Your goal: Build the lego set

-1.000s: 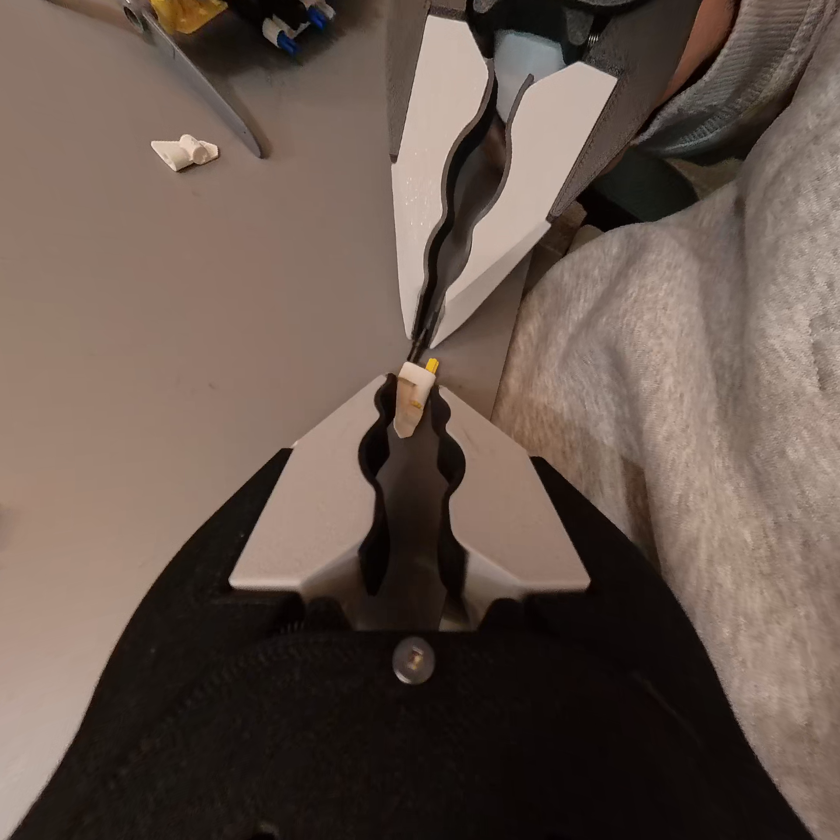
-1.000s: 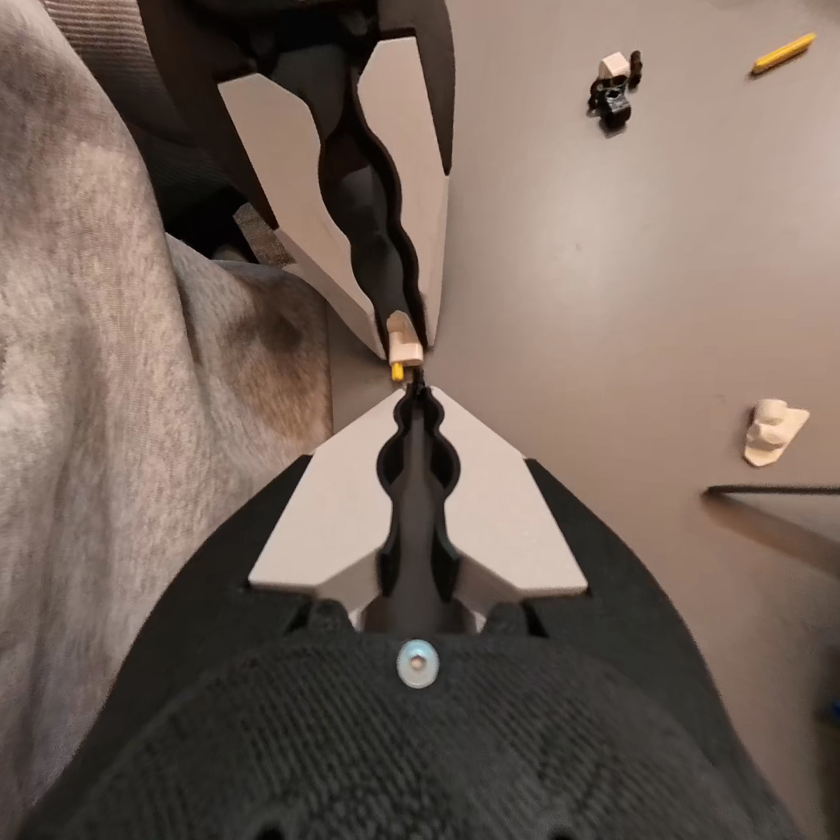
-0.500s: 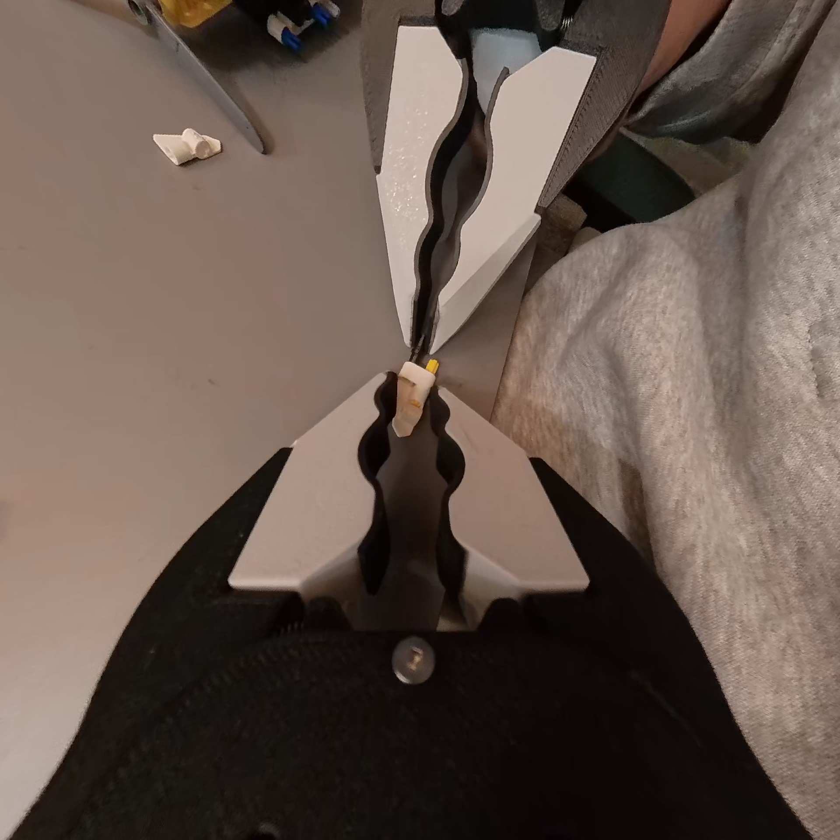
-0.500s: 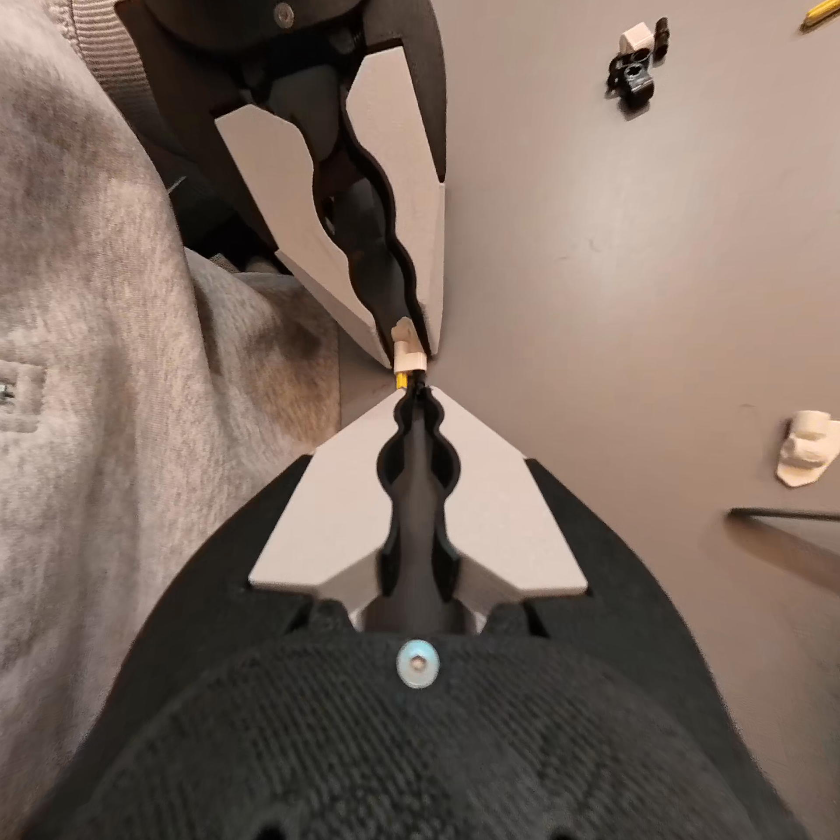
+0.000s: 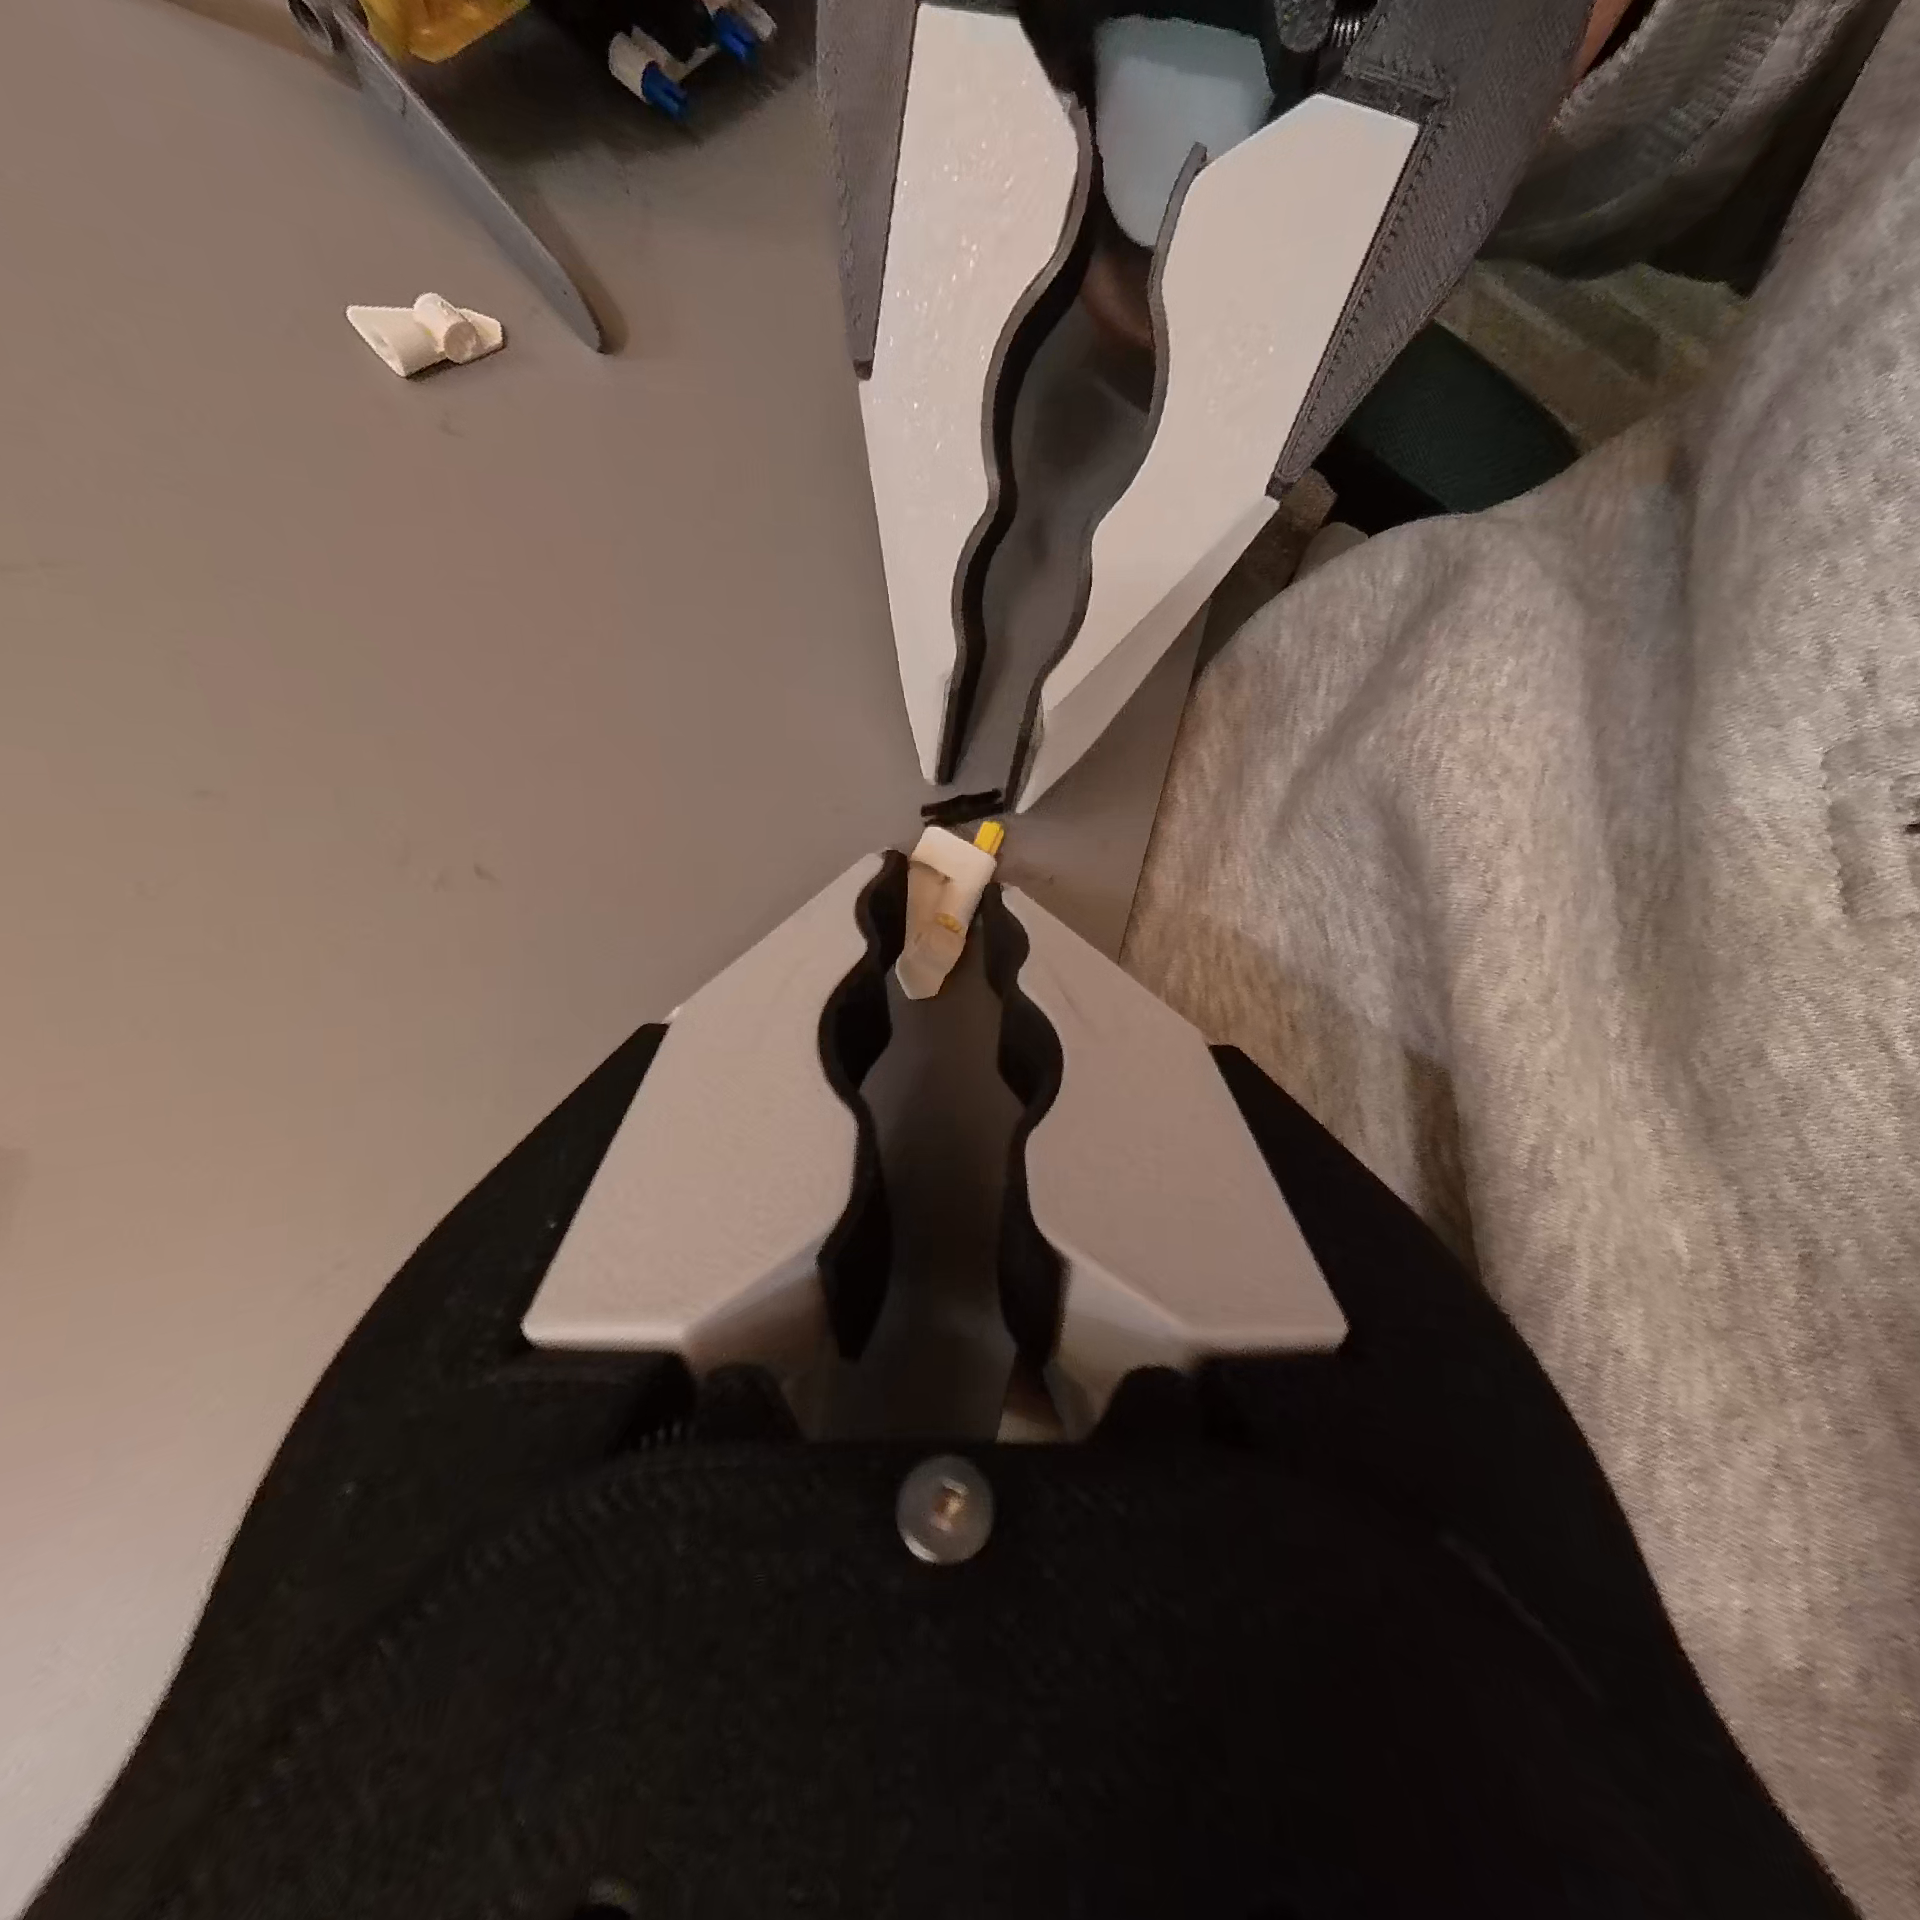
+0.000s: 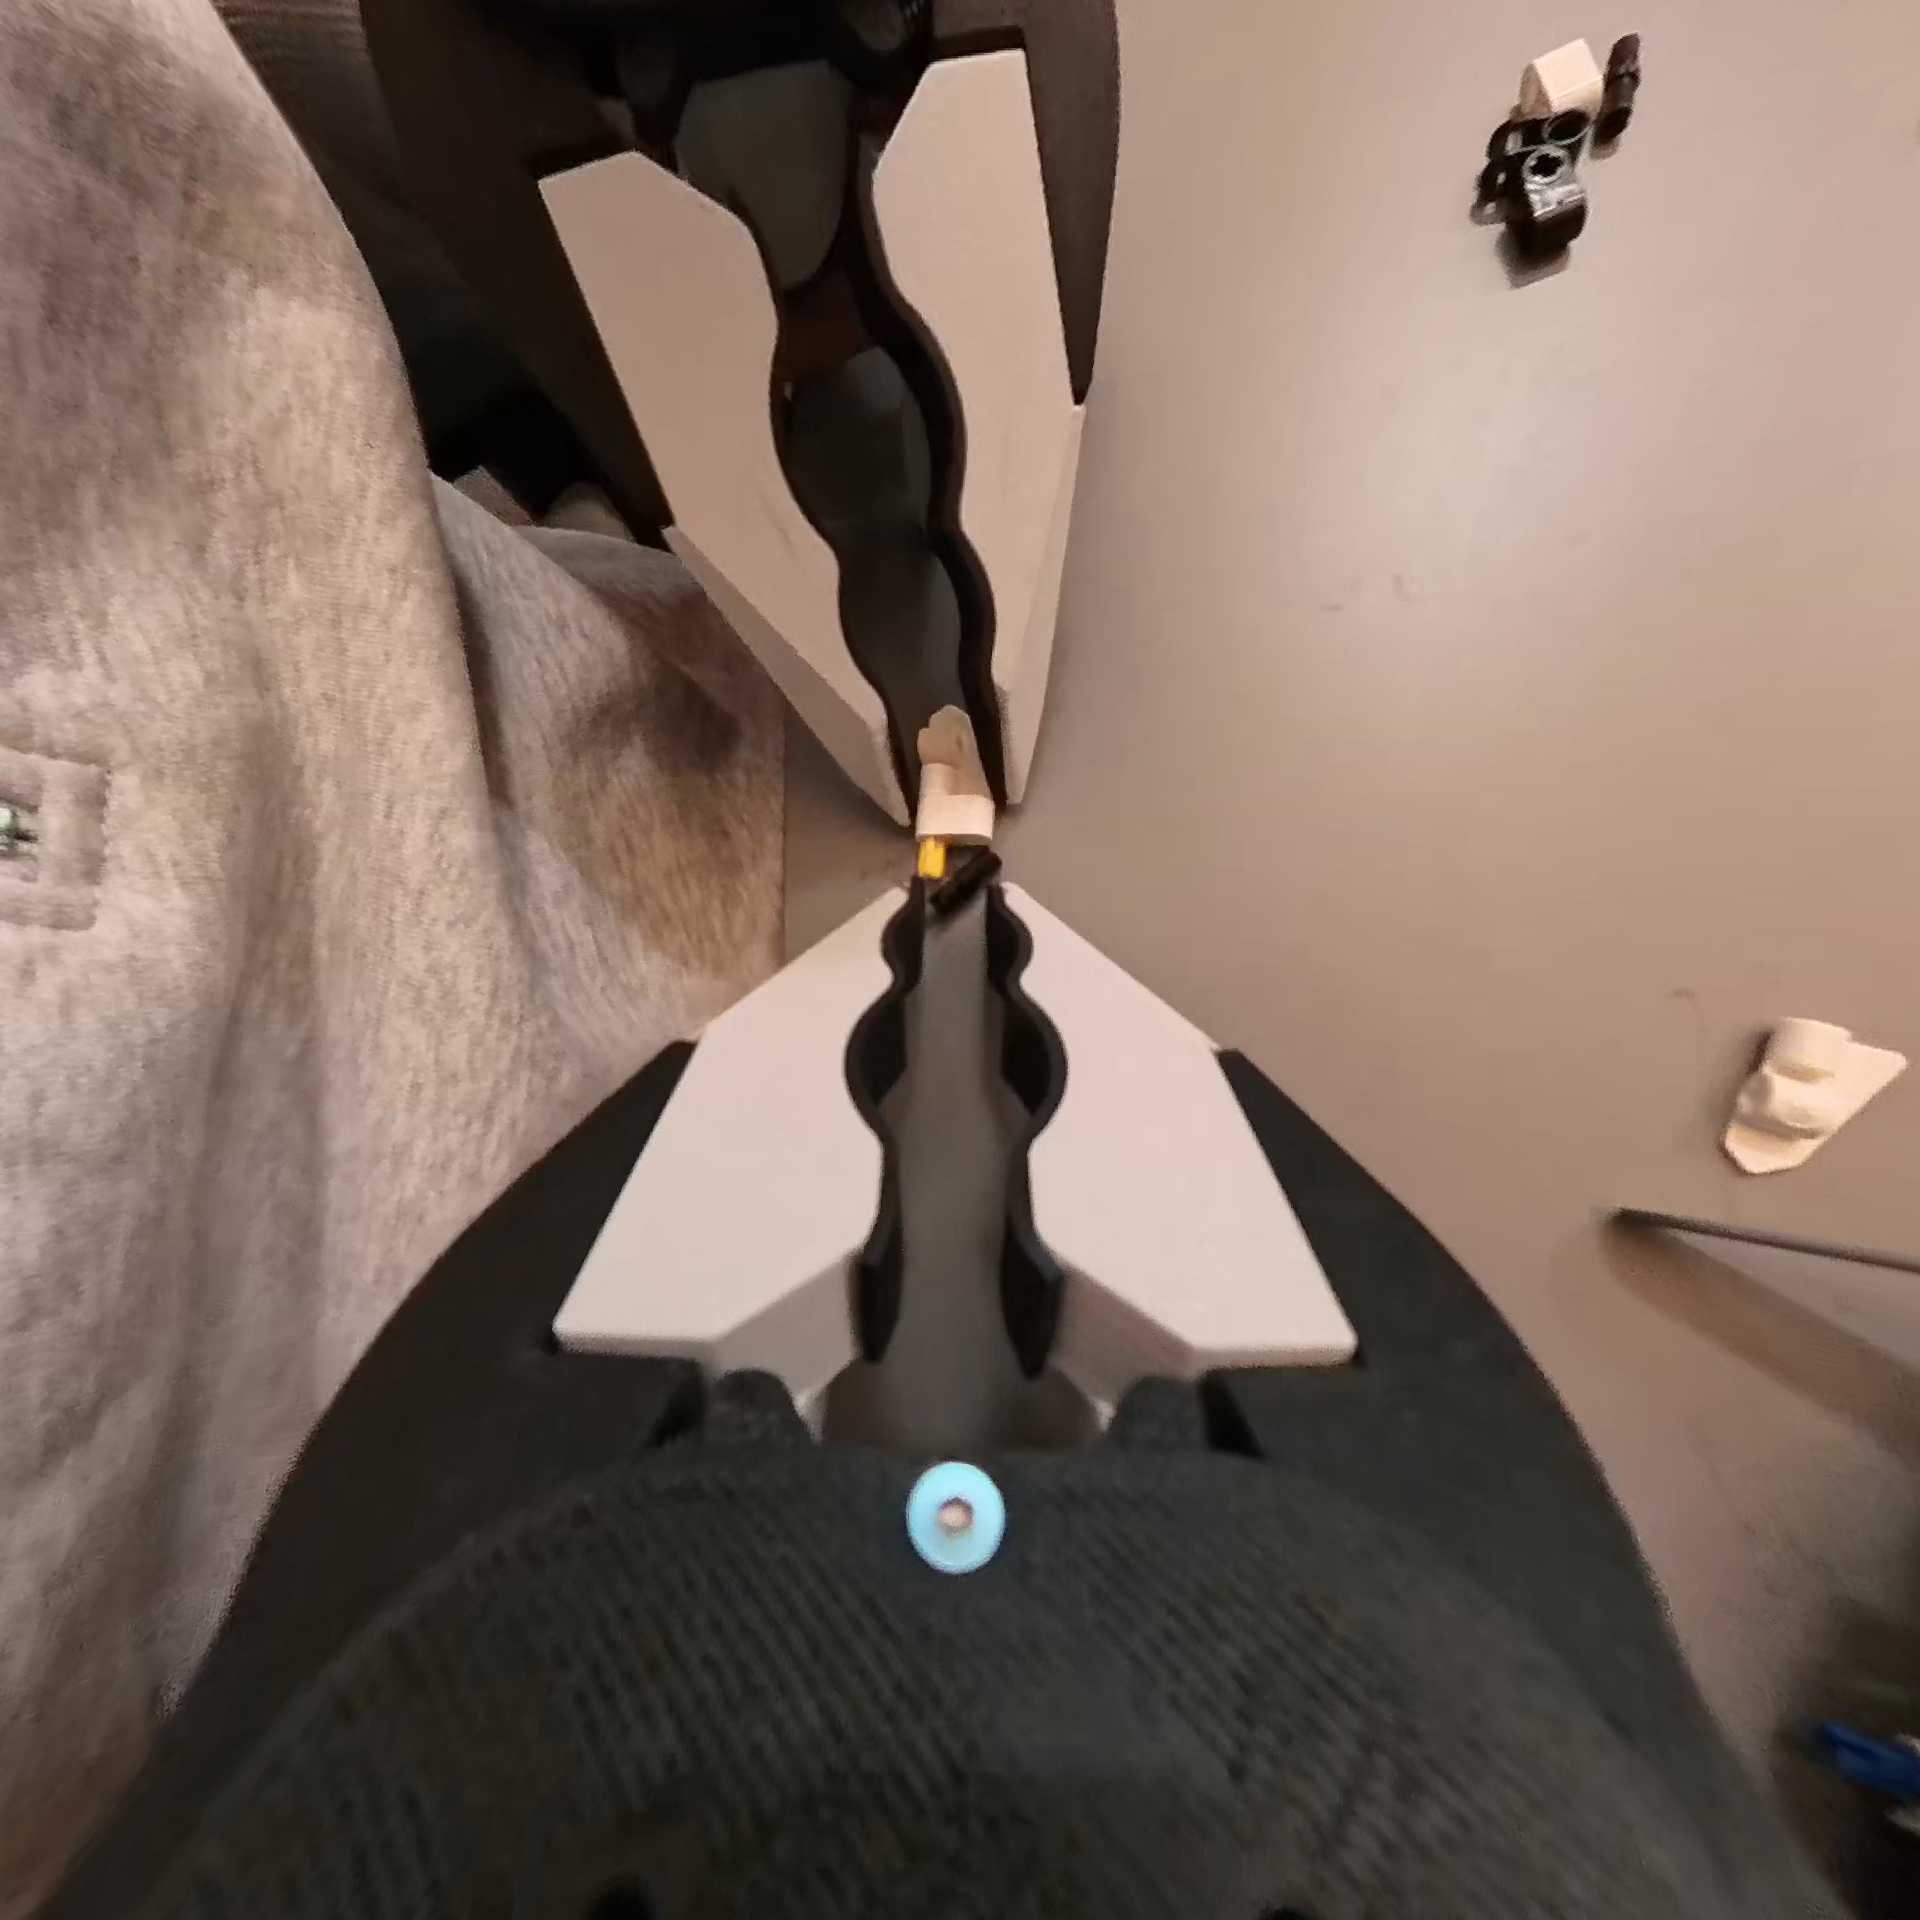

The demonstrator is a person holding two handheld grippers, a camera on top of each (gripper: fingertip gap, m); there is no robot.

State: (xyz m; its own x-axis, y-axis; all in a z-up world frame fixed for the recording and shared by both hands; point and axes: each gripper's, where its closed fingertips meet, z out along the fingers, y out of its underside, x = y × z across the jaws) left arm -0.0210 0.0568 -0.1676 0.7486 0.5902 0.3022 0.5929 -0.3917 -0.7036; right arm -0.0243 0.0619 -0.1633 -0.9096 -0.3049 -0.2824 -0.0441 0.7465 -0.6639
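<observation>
My left gripper (image 5: 940,868) is shut on a small white lego piece (image 5: 933,920) with a yellow pin (image 5: 989,834) sticking out of its front. My right gripper (image 5: 982,779) faces it tip to tip, just above the grey table (image 5: 416,727). A thin black pin (image 5: 963,802) lies crosswise at the right gripper's tips, with its jaws a narrow gap apart. In the right wrist view the right gripper (image 6: 958,891) has the black pin (image 6: 963,881) tilted across its tips, almost touching the yellow pin (image 6: 932,855) on the white piece (image 6: 954,816).
A loose white piece (image 5: 426,332) lies on the table; it also shows in the right wrist view (image 6: 1808,1107). Black parts (image 6: 1543,177) lie farther off. A grey metal strip (image 5: 468,197) and blue-white parts (image 5: 675,52) lie at the back. A person's grey sweater (image 5: 1558,935) borders the table edge. The tips of both grippers are at nearly the same place.
The black pin has turned from end-on to crosswise at the right gripper's tips, and those jaws stand slightly wider. The left gripper still holds the white piece in place.
</observation>
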